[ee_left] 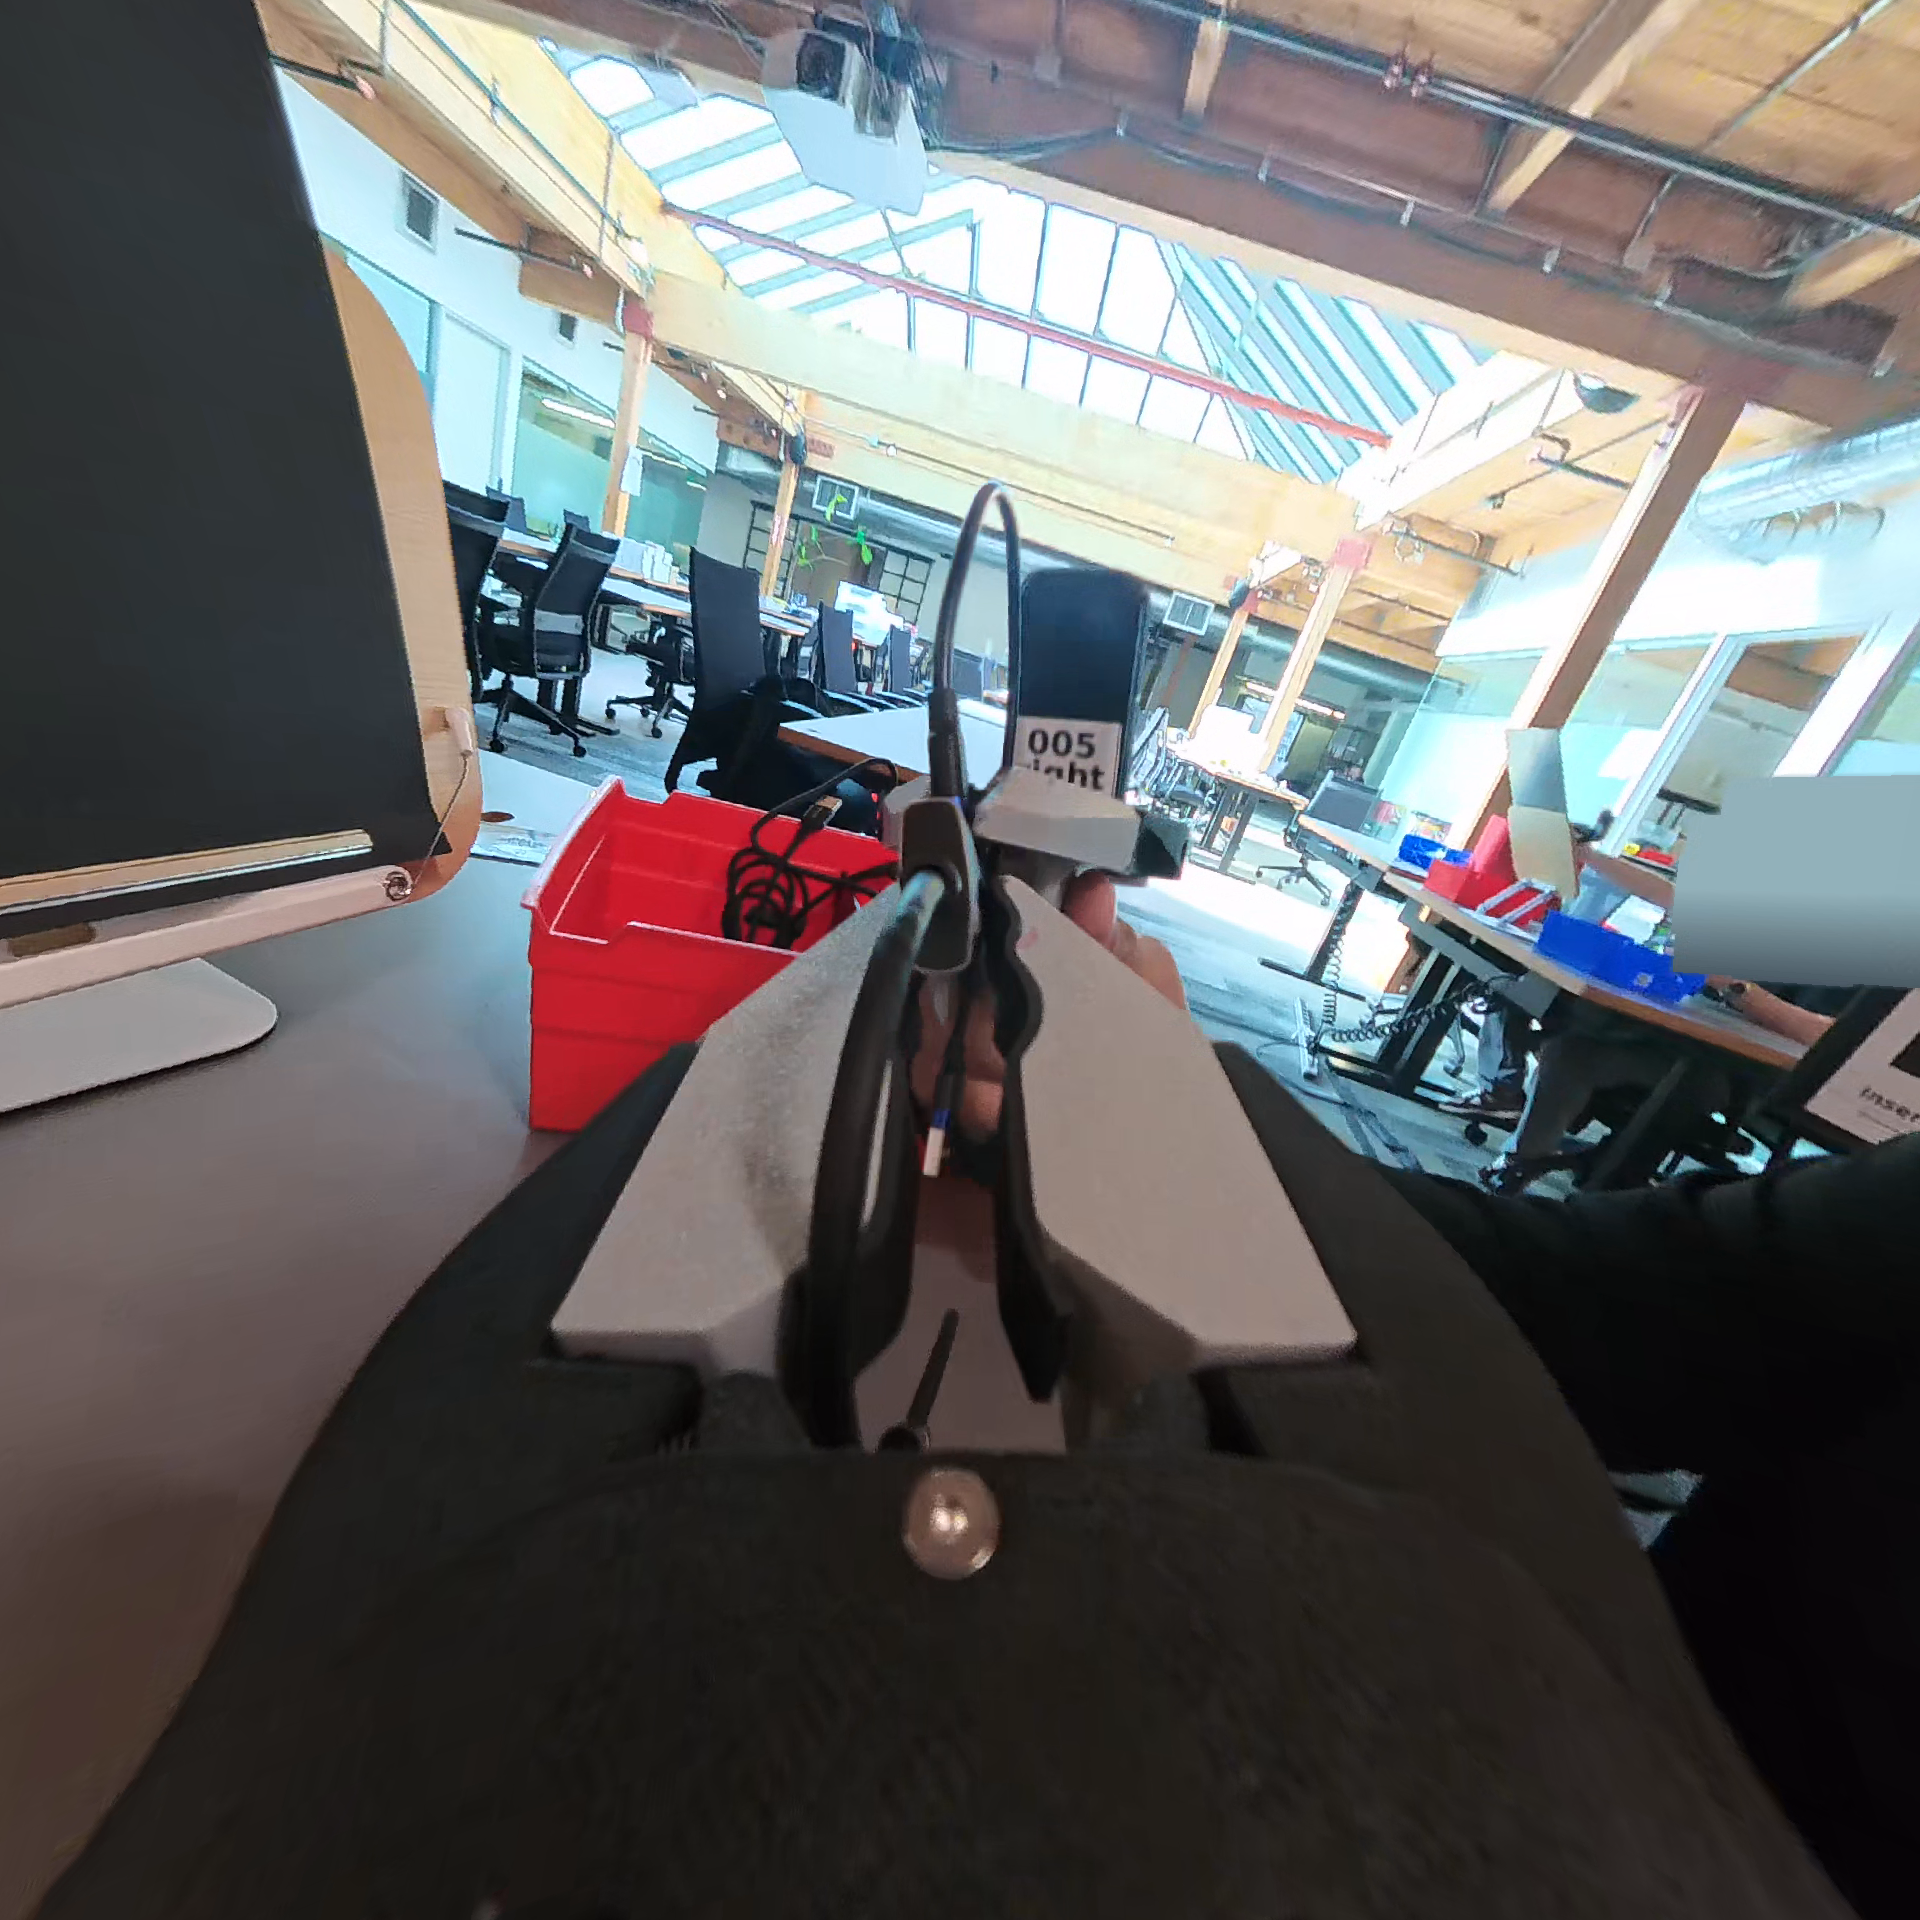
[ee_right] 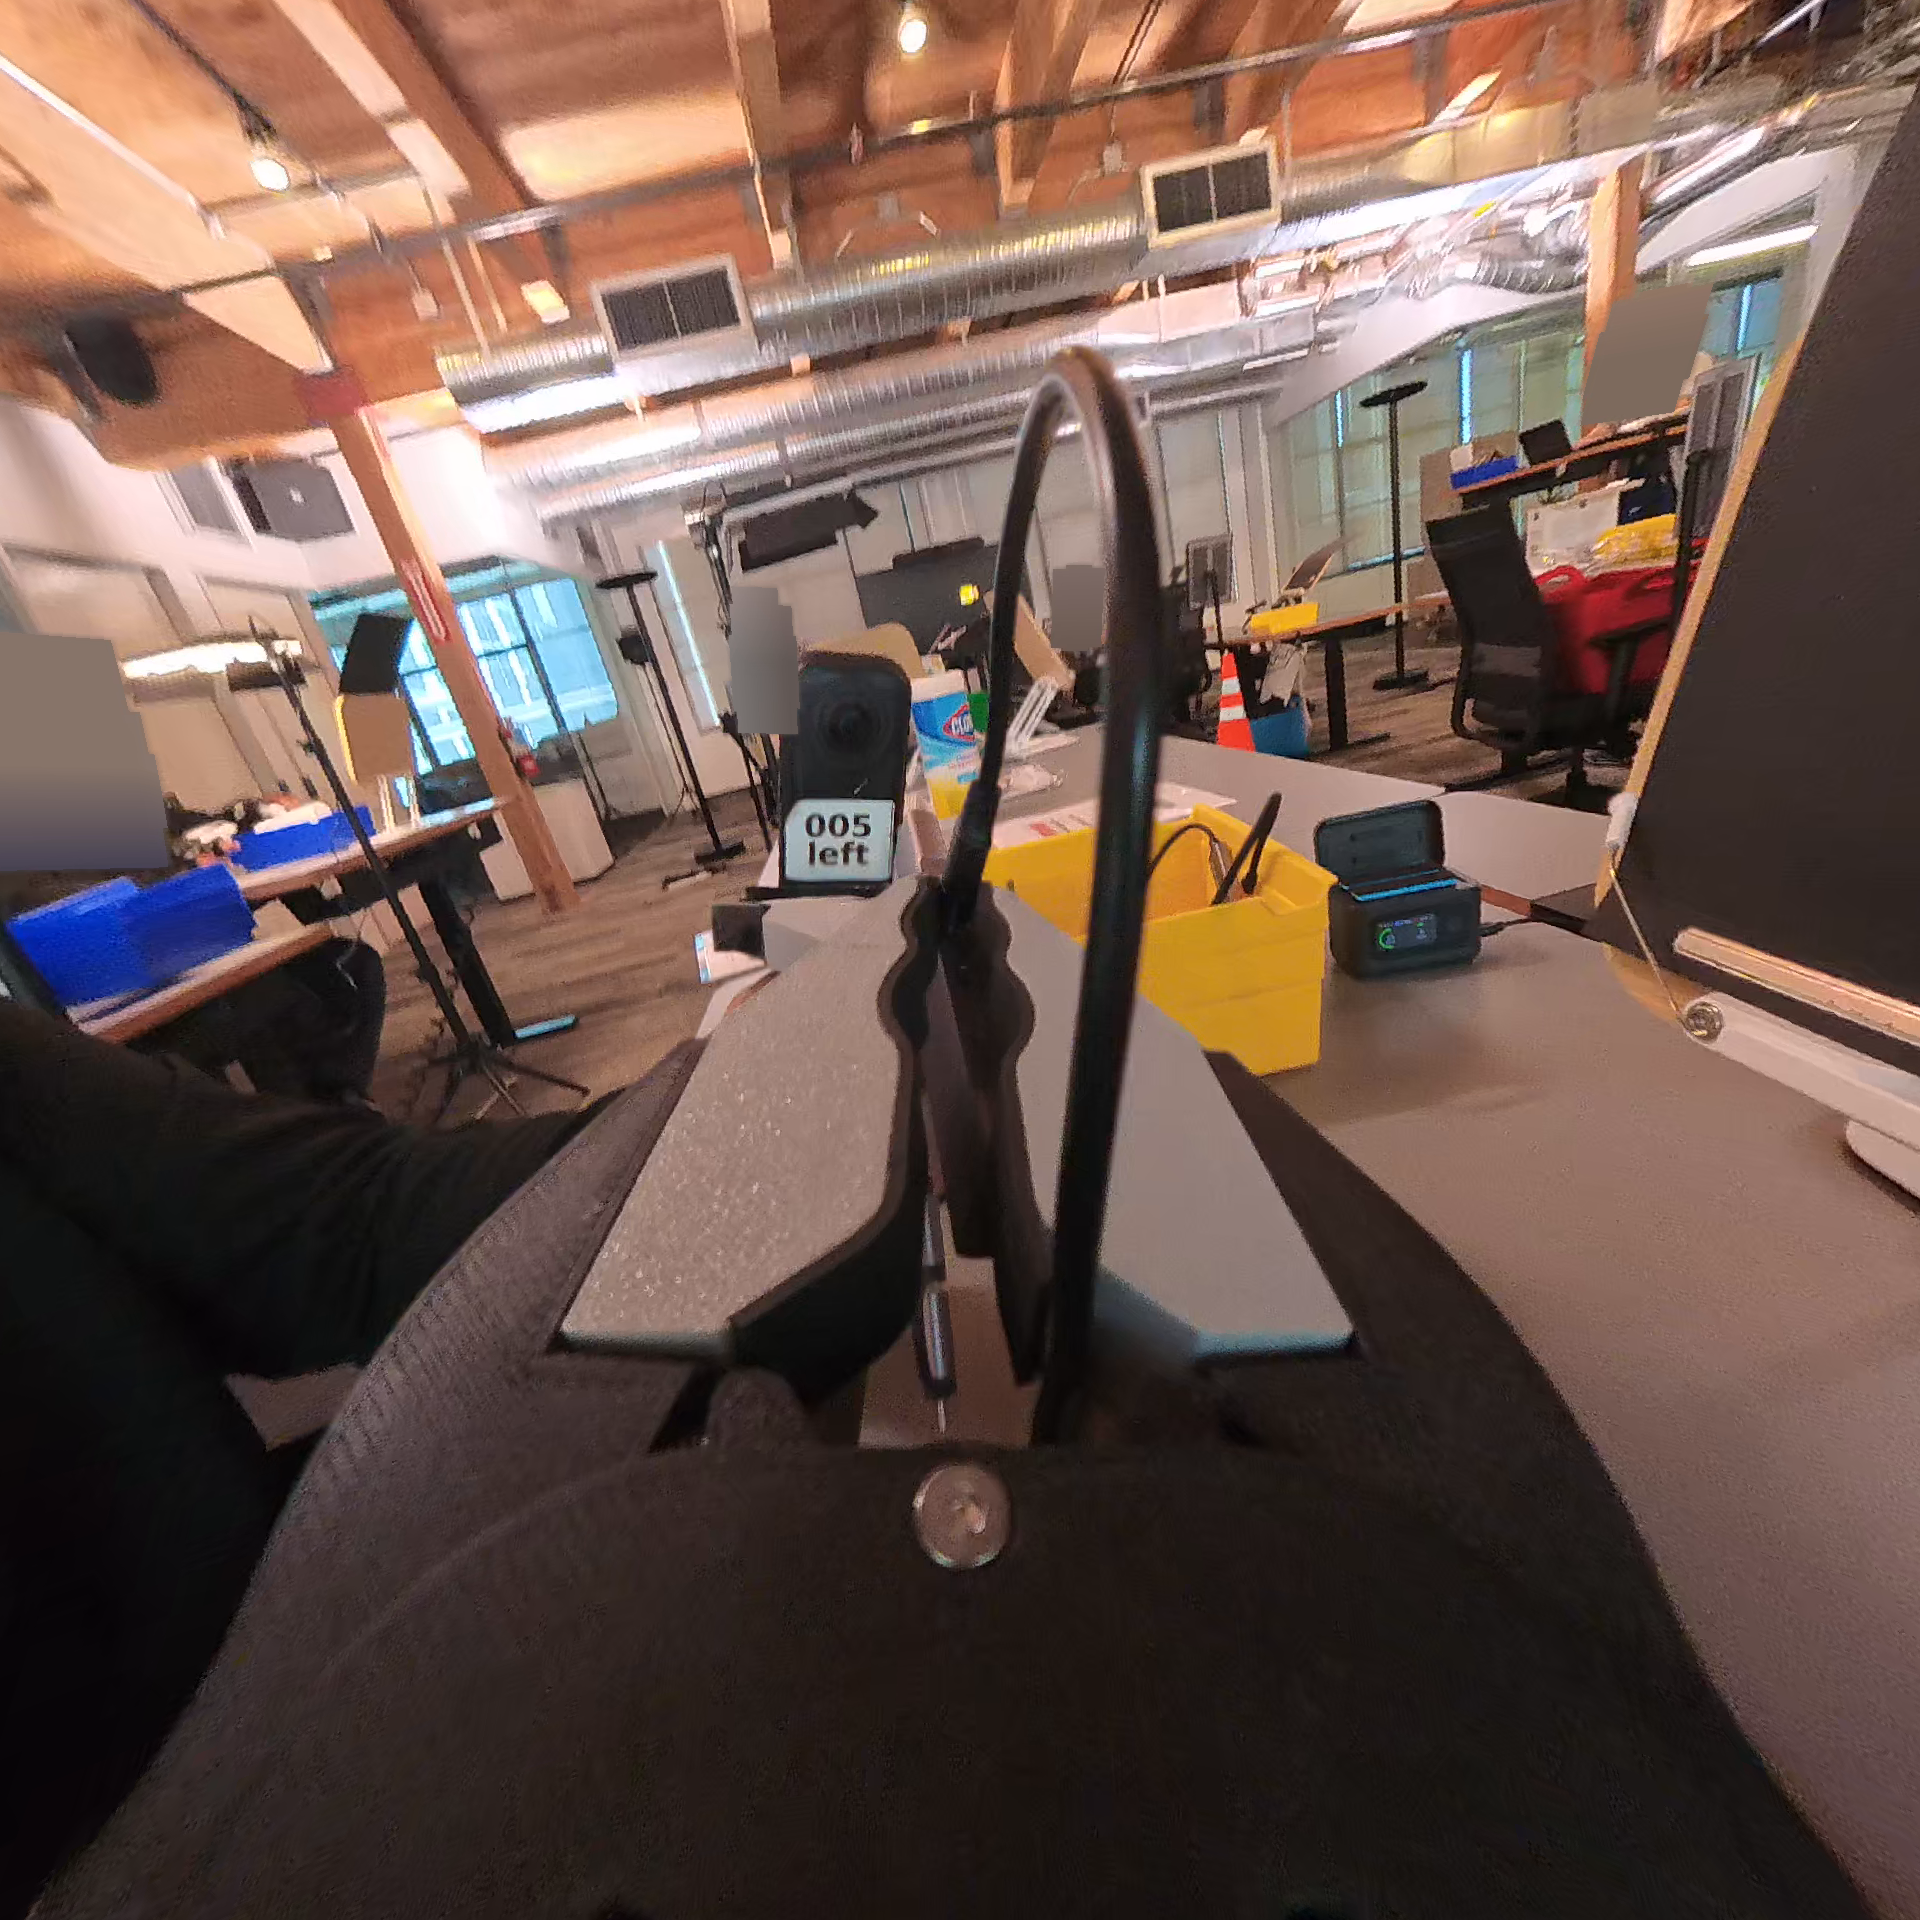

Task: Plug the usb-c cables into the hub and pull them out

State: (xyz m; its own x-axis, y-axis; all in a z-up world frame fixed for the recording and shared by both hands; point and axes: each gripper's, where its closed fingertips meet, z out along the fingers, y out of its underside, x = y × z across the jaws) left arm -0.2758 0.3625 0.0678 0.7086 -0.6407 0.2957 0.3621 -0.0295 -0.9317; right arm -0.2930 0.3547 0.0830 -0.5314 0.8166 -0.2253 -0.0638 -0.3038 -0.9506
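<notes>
My left gripper (ee_left: 956, 899) is shut on a dark grey hub (ee_left: 940, 883), seen edge-on at the fingertips. The hub's own black lead (ee_left: 862, 1143) runs back between the fingers. My right gripper (ee_right: 951, 920) is shut on the plug end of a black USB-C cable (ee_right: 1101, 623), which arches up and back down behind the fingers. The two grippers face each other tip to tip above the grey table (ee_left: 260, 1247). The right gripper (ee_left: 1060, 831) shows just beyond the hub, and the left gripper (ee_right: 790, 925) shows in the right wrist view. I cannot tell whether the plug is seated in the hub.
A red bin (ee_left: 623, 935) holding coiled black cables stands on the table behind the left gripper, beside a monitor (ee_left: 156, 520). In the right wrist view there are a yellow bin (ee_right: 1226, 956), a black charging case (ee_right: 1403, 904) and the monitor (ee_right: 1818, 623).
</notes>
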